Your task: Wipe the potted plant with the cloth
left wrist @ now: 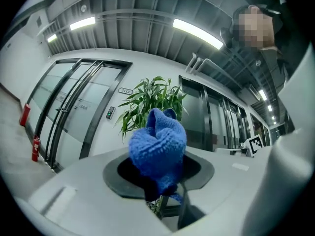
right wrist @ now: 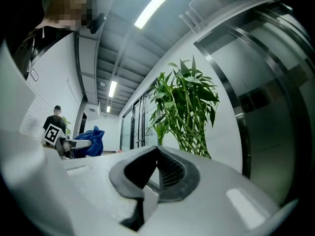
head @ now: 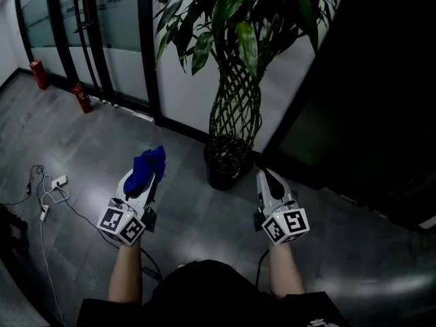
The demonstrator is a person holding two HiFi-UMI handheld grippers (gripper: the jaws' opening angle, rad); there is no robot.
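Observation:
The potted plant has braided green stems and long leaves, and it stands in a black pot against the wall ahead of me. My left gripper is shut on a bunched blue cloth, low and to the left of the pot. In the left gripper view the cloth bulges out of the jaws and hides most of the plant. My right gripper is just right of the pot, with its jaws together and nothing in them. The right gripper view shows the plant ahead and the cloth at the left.
Glass doors run along the back left, with two red fire extinguishers at their foot. White cables and a power strip lie on the grey floor at left. A dark panelled wall rises at right. A person stands far off.

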